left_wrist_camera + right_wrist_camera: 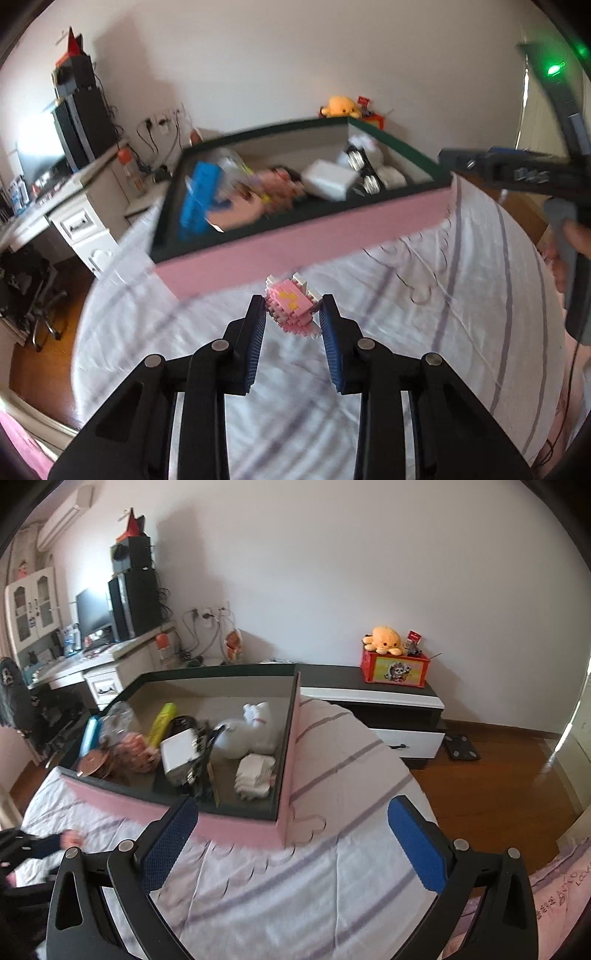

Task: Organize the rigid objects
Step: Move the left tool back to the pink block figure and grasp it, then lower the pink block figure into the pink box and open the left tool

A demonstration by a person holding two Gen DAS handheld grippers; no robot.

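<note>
A small pink and white brick-built toy [288, 308] sits between the blue pads of my left gripper [293, 300], which is shut on it just above the striped bedsheet [369, 369]. Directly ahead stands a shallow pink box with a dark rim [295, 240], holding several items: a blue carton [201, 195], a white box [328, 179], a white plush [255, 727] and a yellow bottle [162, 720]. My right gripper [293, 805] hangs open and empty before the near right corner of the box [240, 825]. It also shows at the right of the left wrist view [498, 170], gripped by a hand.
The box lies on a bed. A white desk [107, 672] with a monitor and speakers stands to the left. A low cabinet [388, 701] bearing a red box and an orange plush [384, 638] stands by the far wall. Wooden floor [498, 775] lies to the right.
</note>
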